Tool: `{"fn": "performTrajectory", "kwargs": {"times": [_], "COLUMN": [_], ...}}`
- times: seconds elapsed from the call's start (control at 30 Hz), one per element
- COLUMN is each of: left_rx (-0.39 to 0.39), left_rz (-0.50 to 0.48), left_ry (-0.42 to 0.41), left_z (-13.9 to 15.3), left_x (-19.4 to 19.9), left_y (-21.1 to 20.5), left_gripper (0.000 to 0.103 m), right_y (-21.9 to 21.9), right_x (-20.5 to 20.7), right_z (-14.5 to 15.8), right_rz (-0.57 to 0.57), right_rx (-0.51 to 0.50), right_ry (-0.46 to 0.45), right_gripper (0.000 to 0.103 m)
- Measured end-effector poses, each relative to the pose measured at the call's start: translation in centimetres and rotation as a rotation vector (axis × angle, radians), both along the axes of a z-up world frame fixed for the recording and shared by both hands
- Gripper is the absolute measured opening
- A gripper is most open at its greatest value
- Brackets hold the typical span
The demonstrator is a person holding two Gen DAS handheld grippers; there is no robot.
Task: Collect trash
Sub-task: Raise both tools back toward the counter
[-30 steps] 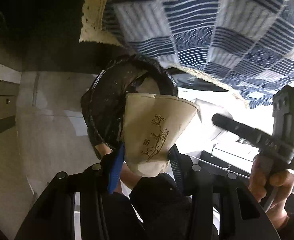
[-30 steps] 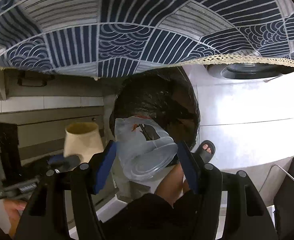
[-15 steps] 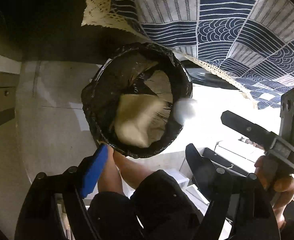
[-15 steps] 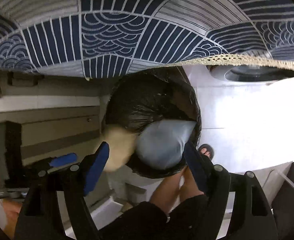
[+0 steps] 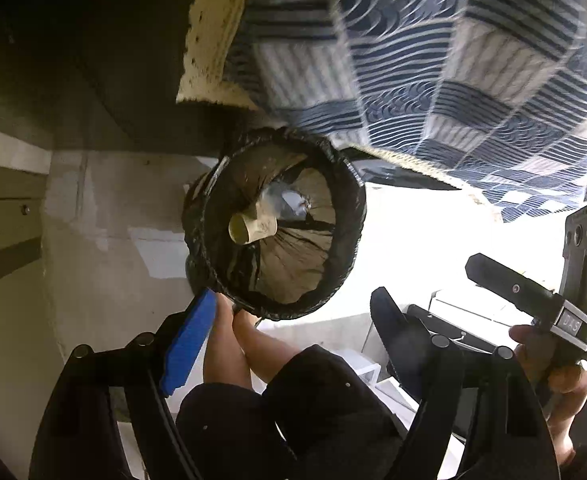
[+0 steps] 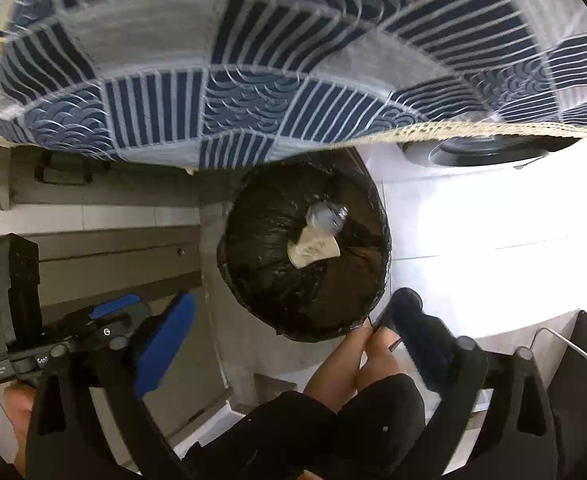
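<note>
A round bin (image 5: 355, 220) lined with a black bag stands on the floor under the table edge. A beige paper cup (image 5: 253, 229) and a crumpled clear plastic cup (image 5: 287, 200) lie at its bottom. My left gripper (image 5: 293, 340) hangs open above the bin's near rim, with nothing between its fingers. In the right wrist view the same bin (image 6: 277, 284) holds the paper cup (image 6: 313, 252) and the plastic cup (image 6: 325, 214). My right gripper (image 6: 293, 340) is above the near rim, its jaws opening wide and empty.
A blue patterned tablecloth (image 5: 413, 60) with a lace hem overhangs the bin (image 6: 253, 80). The person's bare legs and dark shorts (image 6: 333, 412) are just below the grippers. A white washing machine (image 6: 485, 156) stands to the right, a black rack (image 6: 573, 364) beside it.
The left gripper let go of the paper cup and the right let go of the plastic cup. Both cups fell into the bin. Both grippers opened and rose a little.
</note>
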State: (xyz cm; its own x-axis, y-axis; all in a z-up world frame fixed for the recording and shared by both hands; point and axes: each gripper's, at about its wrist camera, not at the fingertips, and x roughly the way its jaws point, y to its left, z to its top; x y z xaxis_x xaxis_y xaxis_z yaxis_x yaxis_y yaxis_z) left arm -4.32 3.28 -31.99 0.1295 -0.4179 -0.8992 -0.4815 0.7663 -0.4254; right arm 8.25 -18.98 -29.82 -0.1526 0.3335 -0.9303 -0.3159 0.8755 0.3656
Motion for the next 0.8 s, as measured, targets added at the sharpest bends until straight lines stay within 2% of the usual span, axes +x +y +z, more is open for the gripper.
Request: {"fn": "performTrajectory", "kwargs": {"times": [0.23, 0.3, 0.33, 0.4, 0.6, 0.8], "left_rx": [0.044, 0.035, 0.032, 0.070, 0.134, 0.231], "left_rz": [-0.023, -0.040, -0.054, -0.083, -0.119, -0.167], "left_ry": [-0.079, -0.095, -0.134, -0.201, -0.341, -0.460], "left_z": [5.4, 7.3, 9.1, 12.3, 18.9, 25.3], "left_x": [-0.1, 0.1, 0.3, 0.6, 1.4, 2.1], "left_y": [0.3, 0.2, 0.0, -0.2, 0.0, -0.5], "left_gripper": [0.085, 0.085, 0.085, 0.095, 0.095, 0.096], "right_y": [-1.4, -2.2, -2.5, -3.4, -4.4, -5.1], "right_x": [-0.5, 0.0, 0.1, 0.5, 0.7, 0.1], "right_z": [5.9, 9.0, 10.1, 13.4, 19.0, 25.5], "right_rz": [-0.052, -0.087, -0.099, -0.123, -0.129, -0.153], "right_rx": [0.007, 0.044, 0.057, 0.085, 0.214, 0.311], "right_ry": [-0.083, -0.159, -0.195, -0.287, -0.349, -0.495], "right_gripper": [0.097, 0.097, 0.097, 0.097, 0.098, 0.098]}}
